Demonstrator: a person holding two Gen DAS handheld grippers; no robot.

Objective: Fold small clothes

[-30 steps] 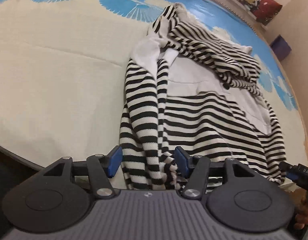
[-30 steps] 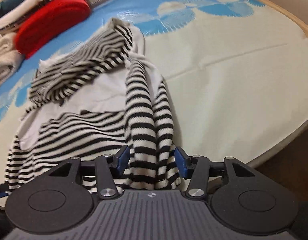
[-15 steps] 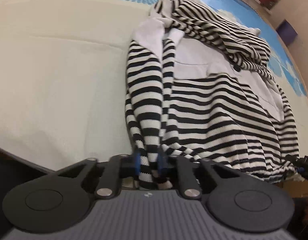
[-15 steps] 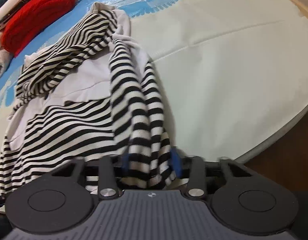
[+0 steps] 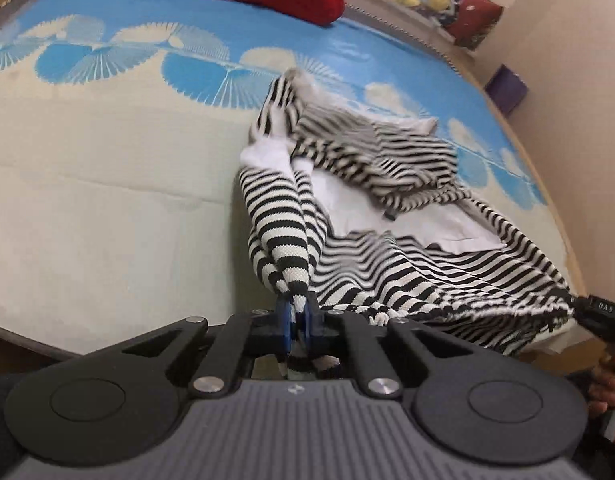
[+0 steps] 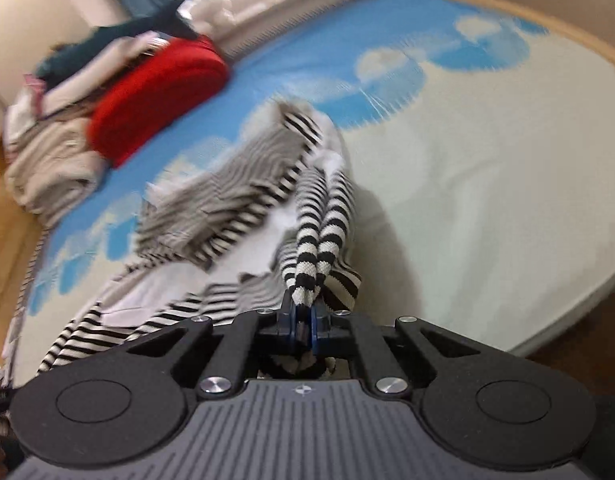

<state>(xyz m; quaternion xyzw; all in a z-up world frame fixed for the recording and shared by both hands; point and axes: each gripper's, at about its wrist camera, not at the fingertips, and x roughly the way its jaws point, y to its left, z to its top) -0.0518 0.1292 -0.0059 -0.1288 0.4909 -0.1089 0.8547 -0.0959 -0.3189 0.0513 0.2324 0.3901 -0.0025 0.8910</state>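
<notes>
- While your left gripper (image 5: 295,322) is pinched tight on a bunched striped sleeve (image 5: 281,236) at lower centre of the left wrist view, the bite looks thin; a sharp pull could slip the knit out.
- Your right gripper (image 6: 303,326) is likewise clamped on a rolled stripe bundle at lower centre of its view. Whether that is a sleeve or the hem edge cannot be told.
- Both holds gather fabric into ropes; you risk folding twists into the garment unless it spreads as you carry it.
- The striped top (image 5: 407,216) lies crumpled across the middle of the bed (image 5: 107,200), its far end heaped near the blue print; dragging may deepen that heap.
- Its near hem hangs at the mattress edge, lower right of the left view; it could slide off.
- Red cushion (image 6: 155,92) stands well apart, upper left.
</notes>
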